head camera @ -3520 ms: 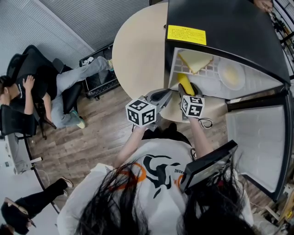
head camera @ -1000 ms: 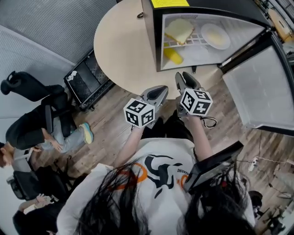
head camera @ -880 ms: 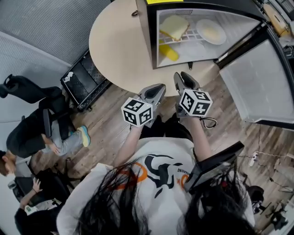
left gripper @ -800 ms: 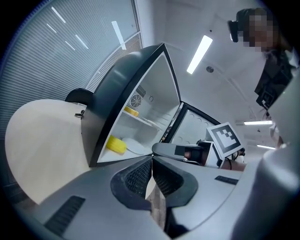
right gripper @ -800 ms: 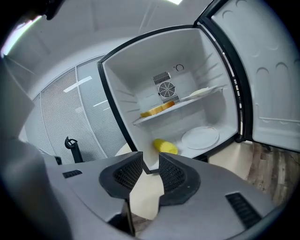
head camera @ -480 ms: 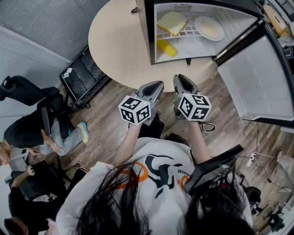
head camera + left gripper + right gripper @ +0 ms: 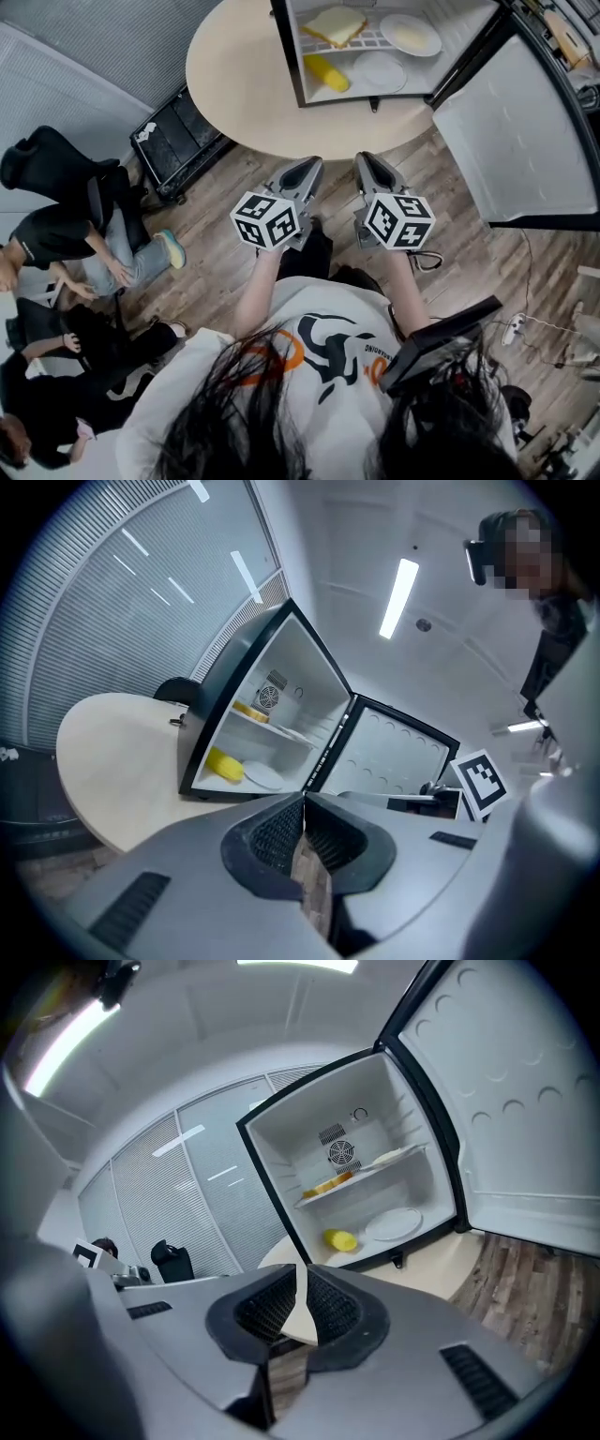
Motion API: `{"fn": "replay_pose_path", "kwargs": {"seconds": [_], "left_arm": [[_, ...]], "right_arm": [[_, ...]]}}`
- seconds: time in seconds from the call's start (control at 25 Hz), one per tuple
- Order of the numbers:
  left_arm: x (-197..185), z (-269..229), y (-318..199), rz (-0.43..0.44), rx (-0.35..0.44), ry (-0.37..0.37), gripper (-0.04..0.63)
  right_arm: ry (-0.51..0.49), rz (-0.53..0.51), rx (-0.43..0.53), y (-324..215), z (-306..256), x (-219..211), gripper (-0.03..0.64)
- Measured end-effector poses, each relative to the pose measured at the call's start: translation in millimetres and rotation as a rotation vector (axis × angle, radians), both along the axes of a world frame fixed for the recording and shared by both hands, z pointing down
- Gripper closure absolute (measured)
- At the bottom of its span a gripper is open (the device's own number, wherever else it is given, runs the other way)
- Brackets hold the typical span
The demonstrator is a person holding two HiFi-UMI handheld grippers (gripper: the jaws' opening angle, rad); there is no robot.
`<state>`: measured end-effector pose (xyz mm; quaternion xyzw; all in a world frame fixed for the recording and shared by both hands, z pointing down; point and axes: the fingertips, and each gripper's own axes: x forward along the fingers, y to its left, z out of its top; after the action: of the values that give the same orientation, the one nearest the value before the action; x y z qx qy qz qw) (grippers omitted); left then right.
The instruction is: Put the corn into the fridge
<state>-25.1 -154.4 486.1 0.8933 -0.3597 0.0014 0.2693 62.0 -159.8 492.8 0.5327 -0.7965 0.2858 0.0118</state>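
Observation:
The yellow corn (image 7: 325,71) lies on the bottom floor of the open fridge (image 7: 286,47), left of a white plate (image 7: 380,70); it also shows in the left gripper view (image 7: 223,765) and the right gripper view (image 7: 341,1239). Both grippers hover side by side over the wooden floor, short of the table and apart from the corn. My left gripper (image 7: 307,167) (image 7: 303,801) is shut and empty. On my right gripper (image 7: 368,161) (image 7: 302,1274) the jaws are closing, with a thin gap left and nothing between them.
The fridge stands on a round beige table (image 7: 244,84), its door (image 7: 506,131) swung wide to the right. A bread slice (image 7: 336,25) and another plate (image 7: 410,34) sit on its upper shelf. Seated people (image 7: 56,234) and a black crate (image 7: 178,141) are at left.
Both grippers have drawn back from the fridge, which now sits farther off at the top of the view. The right jaws have narrowed. The corn stays inside.

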Motion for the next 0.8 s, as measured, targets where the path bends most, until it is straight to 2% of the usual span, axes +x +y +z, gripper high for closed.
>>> {"fn": "replay_pose_path", "kwargs": {"seconds": [0.36, 0.56, 0.8], "left_arm": [[19.5, -16.0, 94.3, -0.056, 0.047, -0.004, 0.583], [24.1, -16.4, 138.7, -0.06, 0.052, -0.033, 0.583], [27.8, -21.3, 166.1, -0.06, 0.063, -0.053, 0.583]], "right_arm": [[-0.057, -0.092, 0.025, 81.7, -16.2, 6.4, 0.572], [-0.075, -0.132, 0.039, 120.2, -21.6, 1.3, 0.574], [-0.091, -0.149, 0.038, 142.9, -20.2, -0.1, 0.575]]}}
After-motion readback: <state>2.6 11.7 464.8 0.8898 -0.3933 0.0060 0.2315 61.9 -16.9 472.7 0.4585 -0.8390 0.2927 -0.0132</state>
